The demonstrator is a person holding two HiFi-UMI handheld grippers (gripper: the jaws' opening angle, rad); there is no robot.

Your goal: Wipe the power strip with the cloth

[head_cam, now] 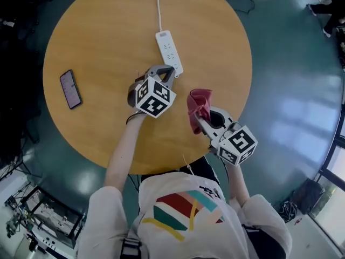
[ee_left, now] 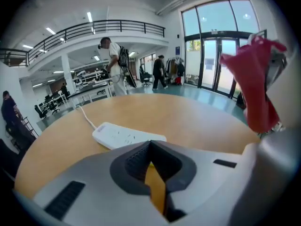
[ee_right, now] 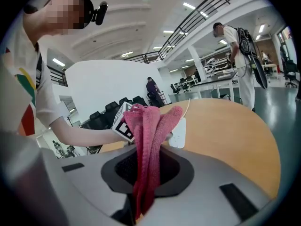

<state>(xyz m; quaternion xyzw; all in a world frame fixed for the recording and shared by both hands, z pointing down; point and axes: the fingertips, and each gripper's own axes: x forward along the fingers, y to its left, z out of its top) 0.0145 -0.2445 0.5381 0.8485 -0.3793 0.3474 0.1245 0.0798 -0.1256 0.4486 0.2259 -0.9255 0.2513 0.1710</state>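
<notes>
A white power strip [head_cam: 168, 52] lies on the round wooden table [head_cam: 97, 42], its cable [head_cam: 159, 7] running off the far edge. My left gripper [head_cam: 166, 74] hovers at the strip's near end, shut with nothing between its jaws. In the left gripper view the strip [ee_left: 127, 136] lies just beyond the closed left gripper [ee_left: 150, 147]. My right gripper [head_cam: 197, 117] is shut on a red cloth [head_cam: 199, 104] over the table's near right edge. The cloth [ee_right: 150, 135] stands up bunched out of the right gripper [ee_right: 146, 173], and it hangs at the right of the left gripper view [ee_left: 256, 84].
A dark phone [head_cam: 70, 88] lies at the table's left side. The table stands on a glossy teal floor [head_cam: 291, 90]. People stand and walk in the hall behind, far from the table.
</notes>
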